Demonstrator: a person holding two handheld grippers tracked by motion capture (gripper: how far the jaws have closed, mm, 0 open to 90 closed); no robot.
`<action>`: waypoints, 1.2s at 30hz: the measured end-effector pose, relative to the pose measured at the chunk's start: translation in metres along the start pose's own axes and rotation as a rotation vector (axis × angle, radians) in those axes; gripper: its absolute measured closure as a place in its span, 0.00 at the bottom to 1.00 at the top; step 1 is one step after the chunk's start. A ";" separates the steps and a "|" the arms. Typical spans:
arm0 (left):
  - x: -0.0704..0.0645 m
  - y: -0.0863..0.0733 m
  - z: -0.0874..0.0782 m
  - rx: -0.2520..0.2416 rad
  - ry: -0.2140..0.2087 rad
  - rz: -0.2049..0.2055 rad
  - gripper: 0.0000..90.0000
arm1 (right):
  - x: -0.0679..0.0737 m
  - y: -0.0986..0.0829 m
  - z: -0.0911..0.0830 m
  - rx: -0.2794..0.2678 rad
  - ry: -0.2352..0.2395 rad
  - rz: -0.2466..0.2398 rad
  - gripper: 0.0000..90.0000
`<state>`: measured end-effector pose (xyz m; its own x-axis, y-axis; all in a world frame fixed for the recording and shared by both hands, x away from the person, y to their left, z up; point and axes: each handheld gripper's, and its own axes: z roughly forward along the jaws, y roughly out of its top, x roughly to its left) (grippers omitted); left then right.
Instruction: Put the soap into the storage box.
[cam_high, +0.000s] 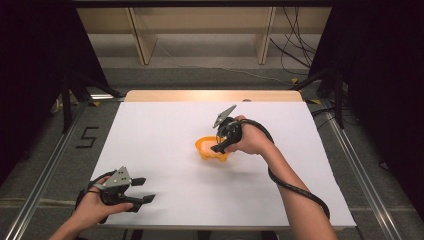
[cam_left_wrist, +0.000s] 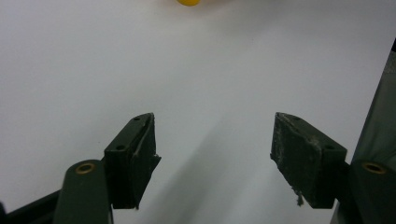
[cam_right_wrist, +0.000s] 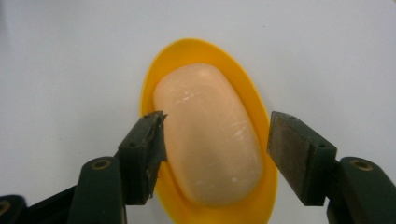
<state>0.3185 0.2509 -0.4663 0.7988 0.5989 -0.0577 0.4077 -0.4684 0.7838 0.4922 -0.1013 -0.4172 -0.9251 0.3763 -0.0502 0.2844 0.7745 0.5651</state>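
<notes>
**Right tongs poised over the soap**

The right tongs (cam_right_wrist: 217, 144) hang above a yellow dish (cam_right_wrist: 154, 88) near the middle of the white table (cam_high: 165, 130), jaws spread wide, one on each side of the pale soap (cam_right_wrist: 210, 140) lying in it; whether they touch it, I can't tell. The left tongs (cam_left_wrist: 215, 154) sit well back at the near edge, jaws released, gripping nothing, with the dish far ahead of them.
</notes>
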 end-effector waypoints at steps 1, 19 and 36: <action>-0.001 0.000 0.000 0.000 -0.002 -0.025 0.34 | 0.001 0.000 0.000 -0.004 0.002 -0.004 0.44; -0.001 0.000 0.000 0.000 -0.003 -0.027 0.34 | 0.023 -0.023 -0.030 -0.130 -0.067 0.159 0.65; -0.002 -0.001 0.002 -0.010 0.006 -0.018 0.34 | 0.048 -0.094 -0.058 -0.227 -0.166 0.326 0.53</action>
<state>0.3176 0.2490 -0.4677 0.7886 0.6111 -0.0684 0.4179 -0.4510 0.7887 0.4070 -0.1855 -0.4249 -0.7374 0.6743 0.0399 0.4755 0.4763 0.7396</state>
